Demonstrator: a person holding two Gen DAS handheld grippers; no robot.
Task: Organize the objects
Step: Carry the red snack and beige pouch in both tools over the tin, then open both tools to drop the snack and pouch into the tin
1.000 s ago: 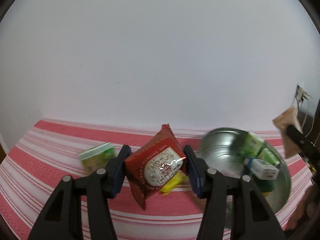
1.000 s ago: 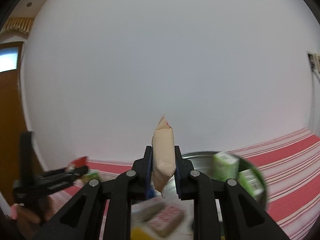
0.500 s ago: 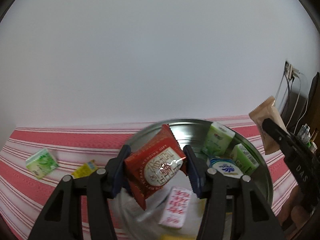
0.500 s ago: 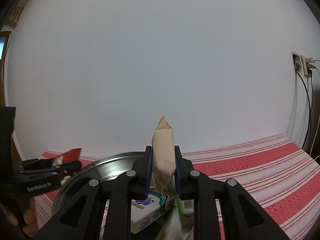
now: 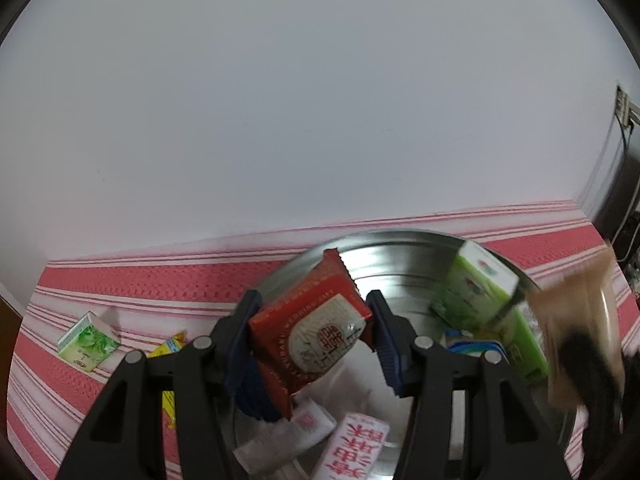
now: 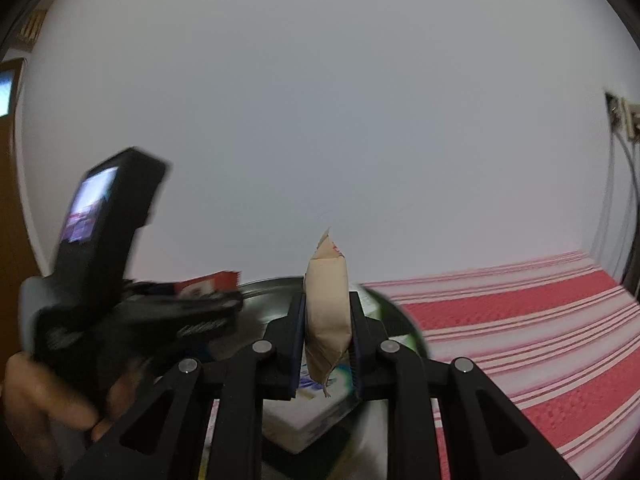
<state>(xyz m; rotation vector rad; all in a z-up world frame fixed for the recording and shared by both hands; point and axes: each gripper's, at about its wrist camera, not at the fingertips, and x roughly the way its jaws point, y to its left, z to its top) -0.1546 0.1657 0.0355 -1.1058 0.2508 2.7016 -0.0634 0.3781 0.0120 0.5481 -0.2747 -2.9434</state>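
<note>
We see our left gripper (image 5: 312, 328) clamped on the red snack packet (image 5: 316, 330) above the near rim of the metal bowl (image 5: 400, 256), with bare striped tablecloth (image 5: 160, 280) open to its left, where a small green box (image 5: 88, 342) and a yellow sachet (image 5: 170, 346) lie. Our right gripper (image 6: 326, 330), blurred in the left view, pinches the tan packet (image 6: 327, 312) edge-on over the bowl, its contents mostly hidden below. A second ago the left gripper was over the cloth; now it is over the bowl.
</note>
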